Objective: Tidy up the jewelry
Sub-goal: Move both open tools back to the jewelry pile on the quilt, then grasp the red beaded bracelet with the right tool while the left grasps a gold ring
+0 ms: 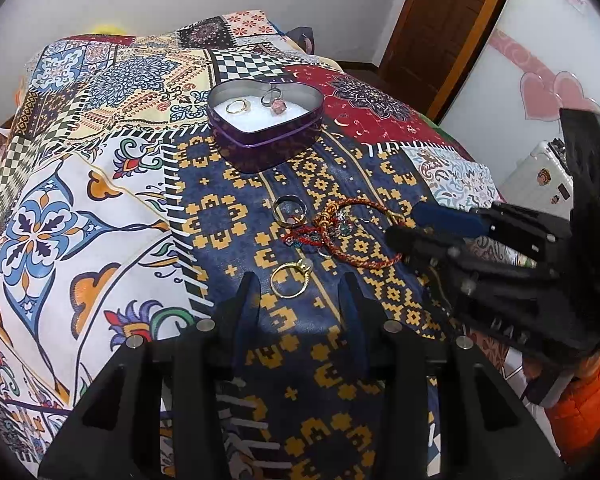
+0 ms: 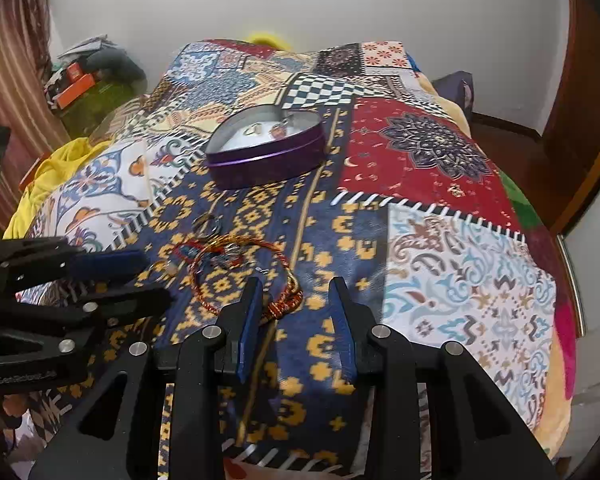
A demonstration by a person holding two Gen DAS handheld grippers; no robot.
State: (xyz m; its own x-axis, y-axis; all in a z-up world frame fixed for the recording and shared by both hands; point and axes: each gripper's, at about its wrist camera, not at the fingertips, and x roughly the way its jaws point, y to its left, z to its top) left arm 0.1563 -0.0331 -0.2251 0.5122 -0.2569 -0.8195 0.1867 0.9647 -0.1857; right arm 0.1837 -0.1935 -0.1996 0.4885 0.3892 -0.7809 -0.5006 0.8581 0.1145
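On the patchwork bedspread (image 1: 100, 184), left wrist view: I see the gold ring (image 1: 291, 279) lying flat just ahead, between the wide-open fingers of my left gripper (image 1: 298, 280), nearer than the right. Beyond it, the heart-shaped tin (image 1: 260, 136) holds two rings.

Right wrist view: my right gripper (image 2: 296, 286) stands wide and empty; the braided bracelet (image 2: 240, 268) lies ahead-left, its knot touching the left finger.
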